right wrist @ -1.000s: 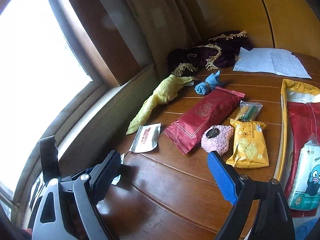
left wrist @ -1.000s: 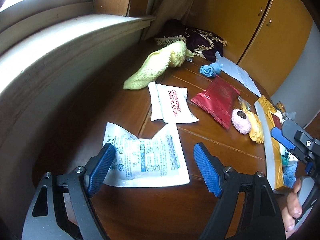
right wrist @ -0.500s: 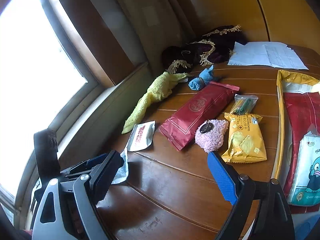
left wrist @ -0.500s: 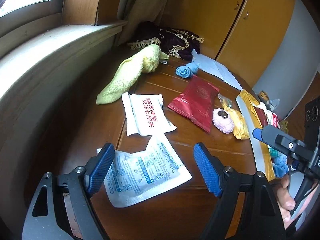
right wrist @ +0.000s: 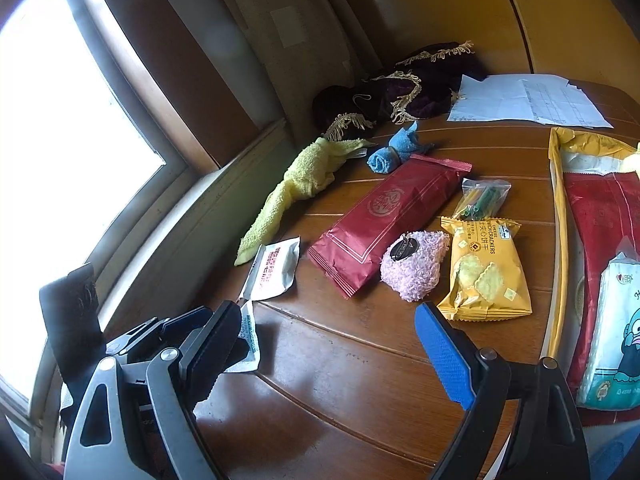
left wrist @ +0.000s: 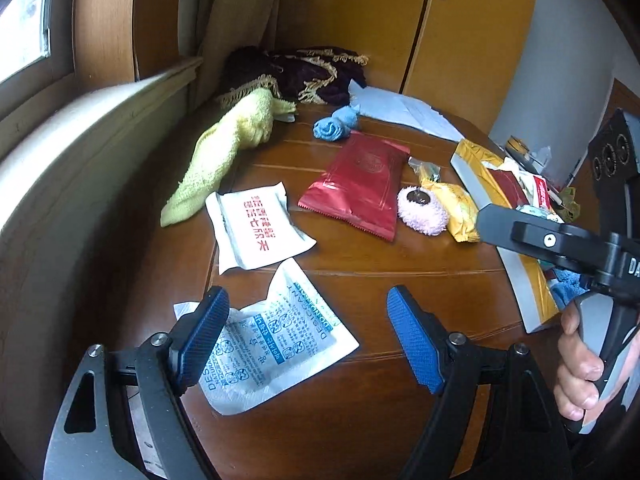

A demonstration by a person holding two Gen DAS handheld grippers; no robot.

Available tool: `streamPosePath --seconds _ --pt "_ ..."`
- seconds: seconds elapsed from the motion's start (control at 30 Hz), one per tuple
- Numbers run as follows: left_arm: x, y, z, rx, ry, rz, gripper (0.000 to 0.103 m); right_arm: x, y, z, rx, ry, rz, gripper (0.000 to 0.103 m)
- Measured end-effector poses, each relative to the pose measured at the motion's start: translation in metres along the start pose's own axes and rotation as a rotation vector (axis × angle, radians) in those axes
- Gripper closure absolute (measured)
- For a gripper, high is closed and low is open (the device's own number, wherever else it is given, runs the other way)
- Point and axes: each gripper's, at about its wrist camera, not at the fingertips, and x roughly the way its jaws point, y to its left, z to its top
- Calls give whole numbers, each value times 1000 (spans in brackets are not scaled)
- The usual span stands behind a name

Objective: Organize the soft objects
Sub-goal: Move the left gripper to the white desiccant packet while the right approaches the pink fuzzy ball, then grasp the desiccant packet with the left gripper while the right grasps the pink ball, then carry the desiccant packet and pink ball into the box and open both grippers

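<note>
A yellow towel [left wrist: 224, 152] [right wrist: 296, 184] lies along the window side of the wooden table [left wrist: 360, 272]. A rolled blue cloth [left wrist: 334, 125] [right wrist: 394, 152] sits behind a dark red packet [left wrist: 360, 188] [right wrist: 384, 220]. A fluffy pink pad [left wrist: 422, 214] [right wrist: 414, 270] rests beside a yellow cracker packet [right wrist: 486, 268]. My left gripper [left wrist: 308, 340] is open low over a white desiccant sachet [left wrist: 276, 340]. My right gripper [right wrist: 328, 344] is open above bare wood, short of the pink pad. It also shows at the right of the left wrist view [left wrist: 560, 240], held by a hand [left wrist: 580, 364].
A second white sachet [left wrist: 256, 232] [right wrist: 276, 266] lies by the towel's end. A dark fringed cloth [right wrist: 400, 88] and papers [right wrist: 528, 100] sit at the back. A yellow-rimmed tray [right wrist: 558, 216] with red packaging and a tissue pack [right wrist: 616, 320] stands on the right.
The left gripper has swung right and pulled back, so the sachets and towel sit further left in its view. The right gripper has edged forward toward the pink pad. Both stay open.
</note>
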Motion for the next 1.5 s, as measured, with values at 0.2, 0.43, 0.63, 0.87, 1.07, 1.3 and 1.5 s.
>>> streamPosePath --seconds 0.2,0.43,0.63,0.87,1.07,1.3,1.5 --pt "-3 15 -13 -49 53 21 21 1 -4 3 12 2 -26 12" --pt "4 15 -11 -106 48 28 22 25 0 31 -56 38 -200 19" --pt "5 22 -12 -138 25 75 59 61 -14 36 -2 140 -284 43" --pt "3 23 -13 -159 5 79 72 77 -12 29 -51 167 -357 68" --pt "-4 25 -10 -224 -30 24 78 58 -13 24 -23 107 -312 75" --pt "-15 8 -1 -274 -103 -92 78 -2 5 10 -77 -29 -178 75" --pt "-9 -47 17 -224 -112 -242 78 -45 -16 -3 -54 -63 -158 75"
